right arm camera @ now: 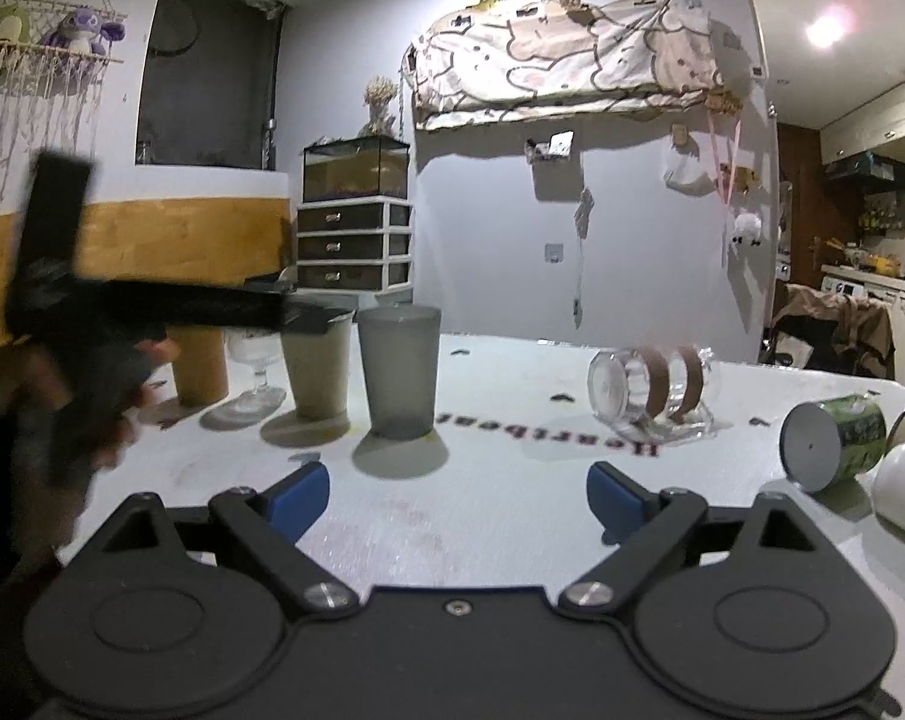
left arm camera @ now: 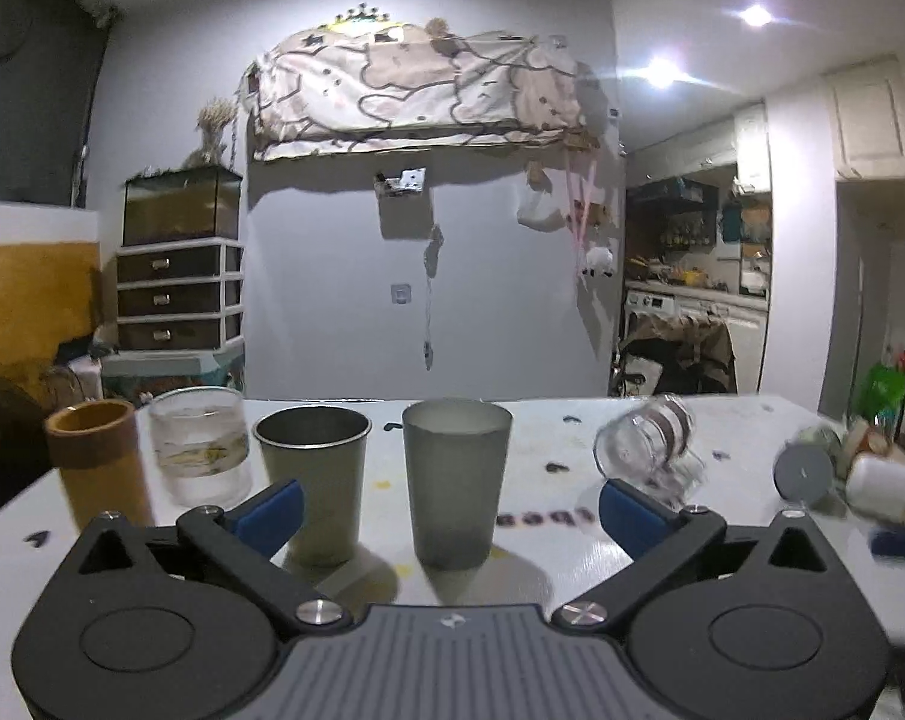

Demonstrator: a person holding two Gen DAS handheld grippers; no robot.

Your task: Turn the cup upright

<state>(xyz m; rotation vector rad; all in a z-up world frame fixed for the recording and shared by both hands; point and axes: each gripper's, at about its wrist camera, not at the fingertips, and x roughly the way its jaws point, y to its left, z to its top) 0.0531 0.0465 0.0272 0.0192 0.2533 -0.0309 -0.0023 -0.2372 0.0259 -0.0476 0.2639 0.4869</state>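
Between the spread blue pads of the left gripper (left arm camera: 449,507) stands the frosted grey cup (left arm camera: 456,480), upright, untouched. Right gripper (right arm camera: 458,489) equally spread, empty. Right of that cup, clear banded cup (right arm camera: 653,387) lies sideways on worktop (right arm camera: 512,516).

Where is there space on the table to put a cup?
Bare table lies between the grey cup and the tipped glass mug, and in front of the right gripper. It's crowded left by the steel cup and right by the tipped can.
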